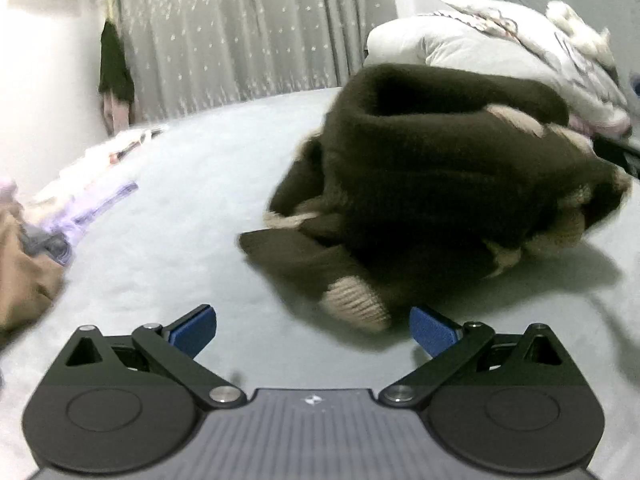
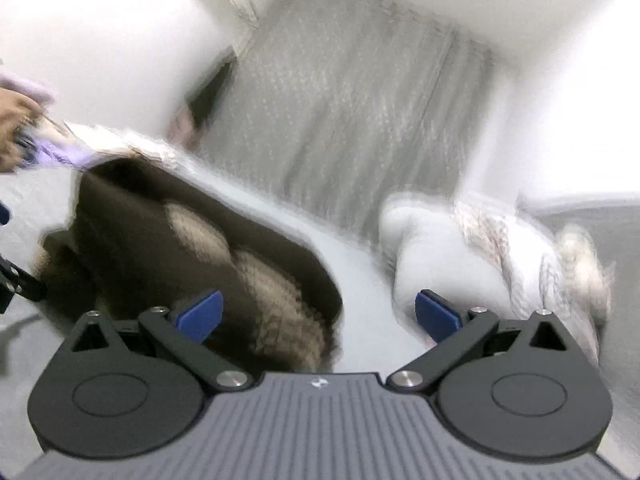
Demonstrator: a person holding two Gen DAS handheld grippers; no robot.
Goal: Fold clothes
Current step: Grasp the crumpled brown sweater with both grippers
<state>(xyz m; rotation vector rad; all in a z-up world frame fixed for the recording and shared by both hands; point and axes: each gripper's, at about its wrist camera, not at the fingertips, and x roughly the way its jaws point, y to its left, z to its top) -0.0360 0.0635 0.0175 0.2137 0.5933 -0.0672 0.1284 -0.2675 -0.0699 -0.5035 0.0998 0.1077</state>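
A dark brown sweater (image 1: 440,184) with beige cuffs and patches lies bunched on the grey bed sheet (image 1: 180,220). One beige cuff (image 1: 356,300) rests just ahead of my left gripper (image 1: 312,330), which is open and empty. In the right wrist view the sweater (image 2: 160,240) lies ahead and left, its beige patch (image 2: 280,304) between the fingers of my right gripper (image 2: 318,316), which is open and empty above it. The view is blurred. Part of the left gripper (image 2: 12,280) shows at the left edge.
A pile of white and grey bedding (image 1: 500,48) lies at the bed's far right, also in the right wrist view (image 2: 480,248). Lilac and tan clothes (image 1: 40,232) lie at the left. A grey curtain (image 1: 248,28) hangs behind the bed.
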